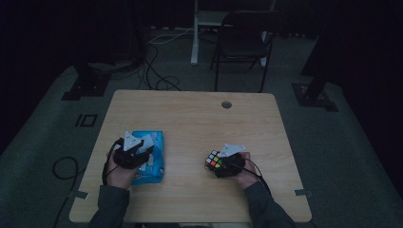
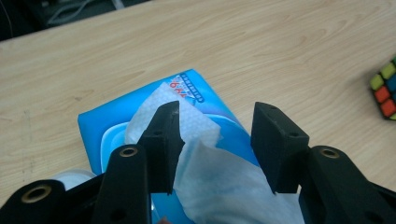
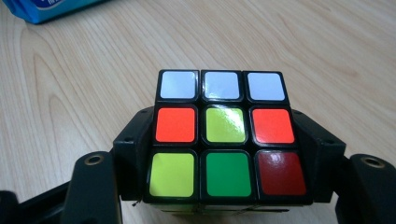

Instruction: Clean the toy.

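A blue pack of tissues (image 1: 157, 142) lies on the left part of the wooden table (image 1: 199, 114). My left gripper (image 1: 145, 153) hovers over it. In the left gripper view the jaws (image 2: 215, 126) stand apart, and a white tissue (image 2: 219, 186) pulled up from the pack (image 2: 107, 121) lies loosely between them. My right gripper (image 1: 222, 164) is shut on a colour puzzle cube (image 1: 214, 160) at the table's right. In the right gripper view the jaws clamp the cube (image 3: 224, 135) on both sides. Its facing side shows white, orange, yellow, green and red squares.
A round cable hole (image 1: 226, 104) sits near the table's far edge. A dark chair (image 1: 242, 38) and a white post (image 1: 195, 33) stand beyond the table, with cables on the floor (image 1: 157, 71). The room is dim.
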`<state>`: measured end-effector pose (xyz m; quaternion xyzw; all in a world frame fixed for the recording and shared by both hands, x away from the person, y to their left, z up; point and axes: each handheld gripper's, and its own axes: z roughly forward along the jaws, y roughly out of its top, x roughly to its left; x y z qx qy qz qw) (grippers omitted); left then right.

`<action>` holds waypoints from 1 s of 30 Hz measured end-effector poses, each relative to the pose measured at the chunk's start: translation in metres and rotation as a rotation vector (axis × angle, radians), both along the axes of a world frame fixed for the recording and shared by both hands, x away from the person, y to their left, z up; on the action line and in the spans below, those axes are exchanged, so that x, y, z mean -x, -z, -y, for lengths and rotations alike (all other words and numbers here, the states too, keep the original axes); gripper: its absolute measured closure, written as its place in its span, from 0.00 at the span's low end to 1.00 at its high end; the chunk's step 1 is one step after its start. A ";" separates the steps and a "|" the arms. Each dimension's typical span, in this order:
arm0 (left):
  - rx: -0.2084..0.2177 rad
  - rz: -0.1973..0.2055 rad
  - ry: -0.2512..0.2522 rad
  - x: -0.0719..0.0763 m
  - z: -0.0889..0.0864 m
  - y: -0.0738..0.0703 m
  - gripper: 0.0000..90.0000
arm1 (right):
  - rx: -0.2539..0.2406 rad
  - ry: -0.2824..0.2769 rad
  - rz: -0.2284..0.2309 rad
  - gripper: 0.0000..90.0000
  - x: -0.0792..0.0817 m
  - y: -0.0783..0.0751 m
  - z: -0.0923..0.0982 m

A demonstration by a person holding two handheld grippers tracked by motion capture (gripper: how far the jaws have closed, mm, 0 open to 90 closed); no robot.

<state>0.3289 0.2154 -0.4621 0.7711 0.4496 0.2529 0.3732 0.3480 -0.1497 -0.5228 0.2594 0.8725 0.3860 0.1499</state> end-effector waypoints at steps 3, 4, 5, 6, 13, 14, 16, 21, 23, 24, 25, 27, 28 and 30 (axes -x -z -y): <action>-0.004 -0.015 -0.003 -0.006 0.000 0.001 0.58 | -0.002 0.015 -0.007 0.37 0.001 0.001 0.005; -0.004 -0.019 -0.002 -0.008 0.000 0.001 0.58 | 0.003 0.016 -0.002 0.37 0.002 0.000 0.006; -0.002 -0.023 -0.002 -0.010 -0.001 0.001 0.58 | -0.001 0.025 -0.003 0.37 0.003 0.000 0.007; -0.002 -0.030 -0.003 -0.011 -0.001 0.002 0.58 | -0.007 0.026 -0.007 0.37 0.003 0.000 0.009; -0.015 -0.062 -0.017 -0.020 -0.004 0.006 0.63 | -0.015 0.040 -0.008 0.37 0.008 0.001 0.015; -0.014 -0.061 -0.016 -0.020 -0.004 0.007 0.67 | -0.017 0.043 -0.010 0.37 0.008 0.001 0.015; -0.019 -0.072 -0.007 -0.020 -0.005 0.008 0.73 | -0.019 0.046 -0.012 0.37 0.009 0.001 0.016; -0.021 -0.086 0.008 -0.019 -0.005 0.008 0.88 | -0.023 0.044 -0.005 0.37 0.013 0.000 0.018; -0.019 -0.076 0.013 -0.017 -0.004 0.007 0.92 | -0.023 0.047 -0.006 0.37 0.014 0.000 0.019; -0.018 -0.075 0.014 -0.016 -0.004 0.006 0.94 | -0.023 0.049 -0.006 0.37 0.014 0.000 0.019; -0.015 -0.073 0.013 -0.016 -0.004 0.005 0.95 | -0.025 0.049 -0.006 0.37 0.015 0.000 0.020; -0.008 -0.075 0.023 -0.016 -0.004 0.003 0.92 | -0.026 0.051 -0.004 0.37 0.014 0.000 0.021; -0.007 -0.079 0.035 -0.016 -0.004 0.003 0.86 | -0.027 0.053 -0.005 0.37 0.014 0.000 0.021; -0.003 -0.112 0.041 -0.018 -0.003 0.005 0.71 | -0.030 0.056 -0.007 0.37 0.014 0.000 0.021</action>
